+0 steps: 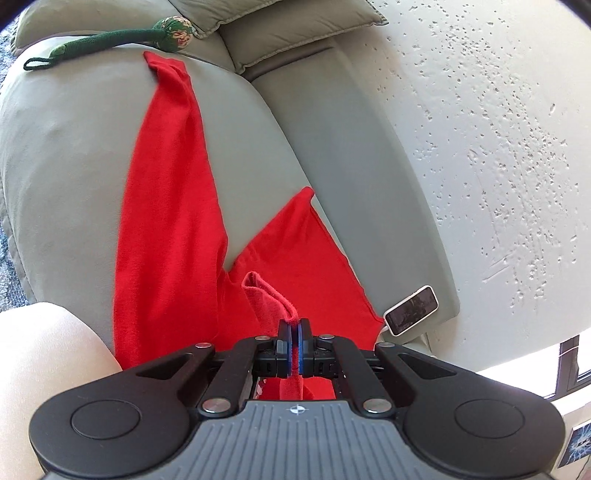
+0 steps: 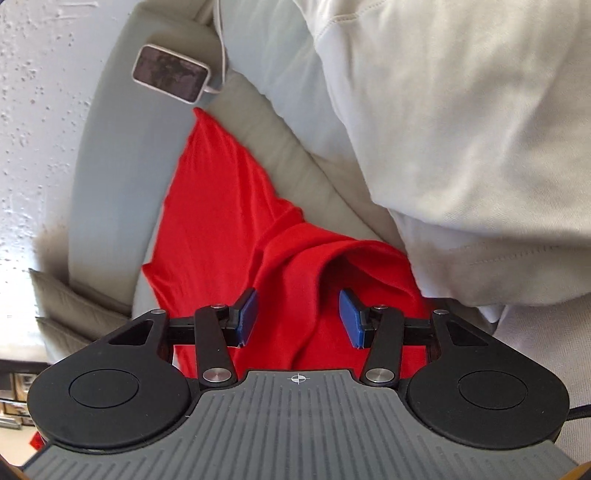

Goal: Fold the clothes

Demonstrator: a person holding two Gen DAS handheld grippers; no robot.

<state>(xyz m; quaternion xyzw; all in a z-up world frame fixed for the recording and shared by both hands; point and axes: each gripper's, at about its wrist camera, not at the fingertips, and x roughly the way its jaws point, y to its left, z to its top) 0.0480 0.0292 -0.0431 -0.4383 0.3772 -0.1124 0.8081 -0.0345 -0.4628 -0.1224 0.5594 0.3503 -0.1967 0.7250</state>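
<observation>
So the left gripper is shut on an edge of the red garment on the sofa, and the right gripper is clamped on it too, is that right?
Not quite. The left gripper is shut on an edge of the red garment on the sofa, but the right gripper is open, its jaws apart over the cloth without pressing it. The right wrist view shows this.

a grey-green sofa (image 1: pixel 66 155) fills most of both views, with a broad padded seat and loose back cushions (image 1: pixel 295 22) at its far end. beside it runs a white wall (image 1: pixel 498 129) with a rough, pitted surface. a dark-framed window (image 1: pixel 576 362) shows at the lower right of the left view. a strip of mottled blue-grey carpet (image 1: pixel 9 266) lies along the sofa's edge. daylight is bright and even
</observation>
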